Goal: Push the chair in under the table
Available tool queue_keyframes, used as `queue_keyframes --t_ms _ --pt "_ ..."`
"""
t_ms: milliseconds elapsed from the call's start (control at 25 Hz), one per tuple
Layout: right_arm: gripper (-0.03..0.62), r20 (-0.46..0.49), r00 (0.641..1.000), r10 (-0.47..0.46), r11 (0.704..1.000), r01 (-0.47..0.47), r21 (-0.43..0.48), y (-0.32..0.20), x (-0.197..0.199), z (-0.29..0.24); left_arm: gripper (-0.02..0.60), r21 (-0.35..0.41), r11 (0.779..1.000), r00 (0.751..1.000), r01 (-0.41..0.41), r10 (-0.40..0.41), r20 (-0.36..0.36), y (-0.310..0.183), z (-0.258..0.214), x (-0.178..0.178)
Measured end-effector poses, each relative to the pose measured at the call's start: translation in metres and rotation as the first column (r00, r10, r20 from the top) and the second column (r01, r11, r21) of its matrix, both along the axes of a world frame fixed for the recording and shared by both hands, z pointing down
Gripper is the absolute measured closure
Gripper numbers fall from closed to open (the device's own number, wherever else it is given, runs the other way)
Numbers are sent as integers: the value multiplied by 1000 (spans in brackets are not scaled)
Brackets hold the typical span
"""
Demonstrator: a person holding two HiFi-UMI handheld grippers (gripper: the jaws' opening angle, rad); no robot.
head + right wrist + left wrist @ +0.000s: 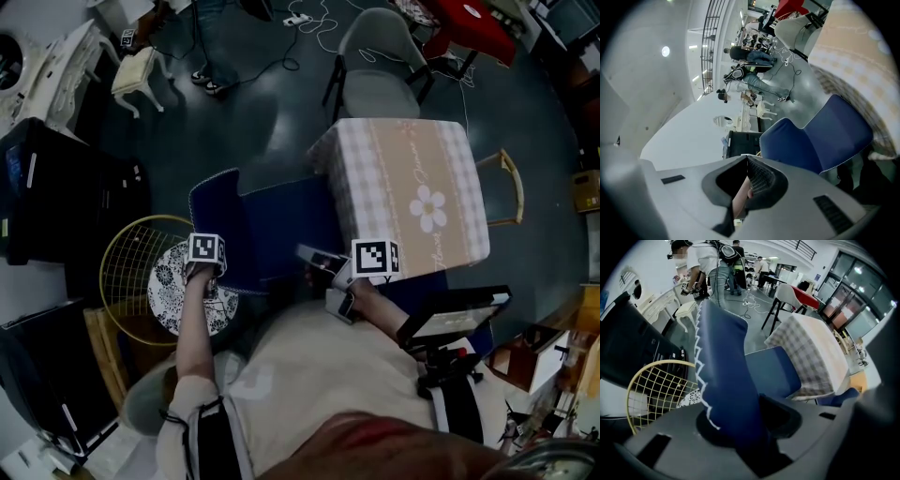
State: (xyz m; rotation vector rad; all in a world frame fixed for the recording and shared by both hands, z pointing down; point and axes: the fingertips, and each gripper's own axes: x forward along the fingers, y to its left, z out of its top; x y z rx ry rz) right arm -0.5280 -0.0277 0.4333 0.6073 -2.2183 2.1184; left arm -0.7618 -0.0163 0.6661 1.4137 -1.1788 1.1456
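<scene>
The blue chair [281, 223] stands at the near corner of the table [403, 159]. The front of its seat is slid in under the checked tablecloth [361, 202]. Its backrest [214, 199] stands out clear of the table, just beside a yellow wire basket [131, 267].

The left gripper [206, 258] points straight down onto the top edge of that backrest. In the left gripper view, the padded blue edge with its white zigzag stitching runs right into the gap, and the jaws pinch it from both sides. The right gripper [309, 255] lies nearly level over the seat, close to the table's edge. Its jaws are pressed together with nothing between them; whether it touches the seat I cannot tell.

As for writing, each gripper's cube carries black-and-white square markers. The cloth shows a white daisy [428, 208] with a line of cursive script beside it, too small to read.
</scene>
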Motion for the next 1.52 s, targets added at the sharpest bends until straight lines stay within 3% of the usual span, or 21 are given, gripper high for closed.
queue_keyframes --t_ms 320,560,1120,1520 --pt "583 -7 1000 4 1000 -4 -13 7 1 2 431 -25 1000 1000 -16 16 22 8 -2 0" --pt "583 -5 1000 -6 1000 6 7 -5 4 2 431 -3 1000 1000 -1 1 23 -8 -4 8" --pt "583 -3 998 63 998 -63 -23 -7 19 10 431 -18 1000 1000 11 -11 9 11 5 8" --pt "583 -12 1000 27 999 -28 -27 0 12 10 431 -17 1000 999 5 -4 32 -2 2 9"
